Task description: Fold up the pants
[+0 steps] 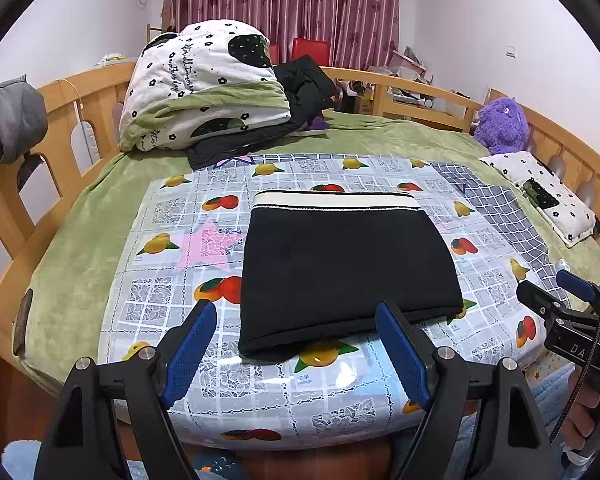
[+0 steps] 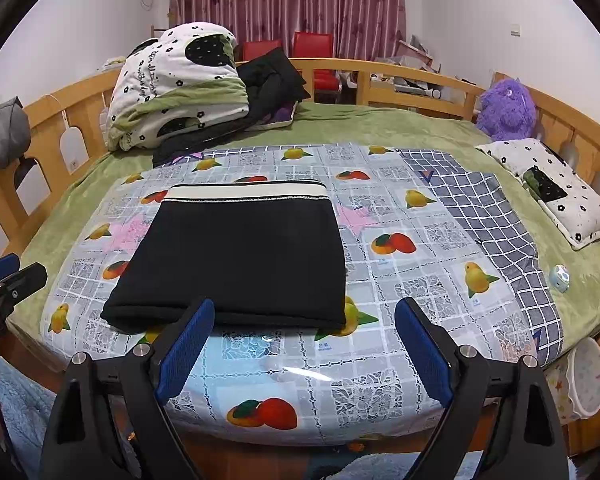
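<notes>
Lying: folded black fabric pants with cream waistband (image 1: pixel 346 268) lay on fruit-print plastic tablecloth (image 1: pixel 172 280), ahead of both grippers.
Long axis: waistband far, fold edge near.
Left gripper (image 1: pixel 296 354): wide open, empty, nearer.
Right gripper (image 2: pixel 304 348): wide open, empty.

Folded pants (image 1: pixel 340 264) lie on the fruit-print cloth (image 1: pixel 172 280); behind, a quilt (image 1: pixel 204 84); right, a pillow (image 1: pixel 548 196).

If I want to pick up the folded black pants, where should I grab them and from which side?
Grip the folded black pants at the thick near fold edge, coming in low from the bed's front. That rounded edge bulges above the fruit-print mat and faces both open grippers, left gripper and right gripper.
</notes>
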`<act>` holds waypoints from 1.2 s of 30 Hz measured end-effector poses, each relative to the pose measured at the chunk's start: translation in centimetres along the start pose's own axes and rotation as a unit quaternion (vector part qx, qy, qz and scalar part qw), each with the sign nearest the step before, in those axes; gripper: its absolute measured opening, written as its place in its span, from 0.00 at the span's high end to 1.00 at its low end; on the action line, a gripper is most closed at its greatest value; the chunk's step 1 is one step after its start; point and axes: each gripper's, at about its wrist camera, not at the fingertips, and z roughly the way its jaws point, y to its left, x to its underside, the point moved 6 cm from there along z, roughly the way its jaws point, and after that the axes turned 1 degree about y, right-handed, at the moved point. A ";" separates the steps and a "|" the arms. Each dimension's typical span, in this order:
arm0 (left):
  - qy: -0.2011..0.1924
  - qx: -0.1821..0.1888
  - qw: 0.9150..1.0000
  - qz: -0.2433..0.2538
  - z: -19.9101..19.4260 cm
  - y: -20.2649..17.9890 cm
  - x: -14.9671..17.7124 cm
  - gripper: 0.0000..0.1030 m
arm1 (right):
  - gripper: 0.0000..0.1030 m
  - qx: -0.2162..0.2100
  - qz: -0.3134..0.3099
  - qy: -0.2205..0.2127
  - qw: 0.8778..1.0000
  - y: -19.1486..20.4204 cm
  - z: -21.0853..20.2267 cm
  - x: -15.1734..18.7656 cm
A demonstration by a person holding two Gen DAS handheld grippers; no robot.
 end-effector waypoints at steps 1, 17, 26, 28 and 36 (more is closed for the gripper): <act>0.000 0.000 1.000 0.000 0.0 0.0 0.0 0.21 | 0.12 0.000 0.000 0.000 1.000 0.0 0.0 0.0; 0.019 -0.008 1.000 0.001 0.7 0.0 0.3 0.21 | 0.12 -0.001 -0.002 0.012 1.000 1.1 0.5 0.1; 0.028 -0.015 0.999 -0.001 1.1 0.5 0.6 0.21 | 0.12 -0.007 -0.001 0.013 1.000 1.9 0.6 -0.1; 0.029 -0.017 0.999 0.000 1.2 0.6 0.6 0.21 | 0.12 -0.009 0.000 0.014 1.000 2.0 0.5 -0.1; 0.038 -0.021 0.999 0.001 1.6 0.5 0.6 0.21 | 0.12 -0.016 -0.004 0.015 1.000 2.8 0.3 -0.2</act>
